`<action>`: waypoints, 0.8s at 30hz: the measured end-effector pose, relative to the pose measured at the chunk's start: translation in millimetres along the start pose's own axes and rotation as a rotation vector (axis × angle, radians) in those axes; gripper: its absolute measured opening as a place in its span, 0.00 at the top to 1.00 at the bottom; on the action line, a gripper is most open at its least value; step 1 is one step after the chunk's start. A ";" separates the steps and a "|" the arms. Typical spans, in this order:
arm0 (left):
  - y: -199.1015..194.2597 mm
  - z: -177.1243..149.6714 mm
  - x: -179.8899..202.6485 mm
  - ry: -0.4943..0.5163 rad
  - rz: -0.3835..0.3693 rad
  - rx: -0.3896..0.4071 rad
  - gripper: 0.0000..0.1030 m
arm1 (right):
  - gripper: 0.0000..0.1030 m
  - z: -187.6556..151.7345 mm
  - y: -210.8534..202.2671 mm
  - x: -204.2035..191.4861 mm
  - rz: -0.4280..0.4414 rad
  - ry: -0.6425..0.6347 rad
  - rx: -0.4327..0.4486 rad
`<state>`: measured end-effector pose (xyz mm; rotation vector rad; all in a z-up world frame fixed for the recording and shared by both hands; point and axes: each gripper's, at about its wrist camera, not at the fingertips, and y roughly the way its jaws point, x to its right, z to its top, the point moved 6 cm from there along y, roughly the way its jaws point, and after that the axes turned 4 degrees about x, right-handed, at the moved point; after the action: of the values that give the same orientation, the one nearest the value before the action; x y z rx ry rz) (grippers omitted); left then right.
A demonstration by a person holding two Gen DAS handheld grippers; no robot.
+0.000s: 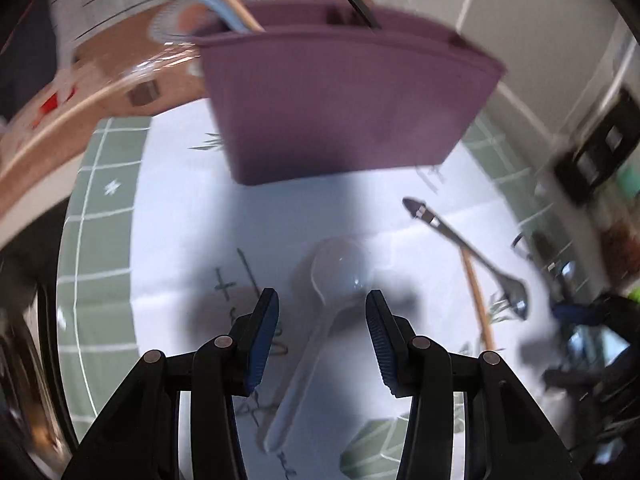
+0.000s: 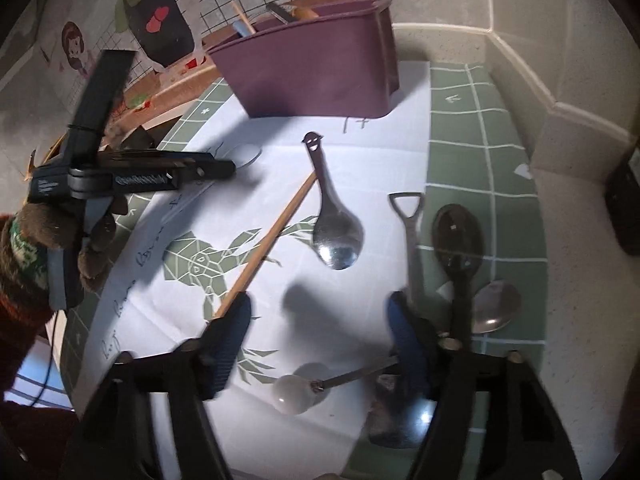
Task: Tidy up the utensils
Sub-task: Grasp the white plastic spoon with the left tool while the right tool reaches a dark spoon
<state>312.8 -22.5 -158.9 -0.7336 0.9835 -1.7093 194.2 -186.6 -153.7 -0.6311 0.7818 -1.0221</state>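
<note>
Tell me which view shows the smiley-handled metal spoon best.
The right wrist view: the smiley-handled metal spoon lies whole and sharp on the white paper, face cut-out visible. The left wrist view shows it small, blurred, off to the right.

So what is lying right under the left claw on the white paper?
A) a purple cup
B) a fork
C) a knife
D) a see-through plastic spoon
D: the left claw hangs open over a clear plastic spoon, whose round bowl shows between the two fingers while its handle runs back toward the camera across the white paper.
</note>
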 end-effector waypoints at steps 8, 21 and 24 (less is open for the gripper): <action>12.8 16.7 11.2 0.036 0.023 -0.019 0.66 | 0.49 16.2 -22.7 18.4 -0.139 -0.069 0.069; -45.5 -14.5 6.5 -0.188 -0.037 0.092 0.66 | 0.83 6.6 -44.7 57.8 -0.186 -0.029 0.039; -60.8 -23.0 6.4 -0.207 -0.042 0.112 0.66 | 0.83 9.0 -34.5 57.8 -0.178 -0.013 0.029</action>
<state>264.0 -11.4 -116.9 -0.8431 0.7286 -1.6720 201.9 -252.1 -137.5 -0.6908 0.7064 -1.1889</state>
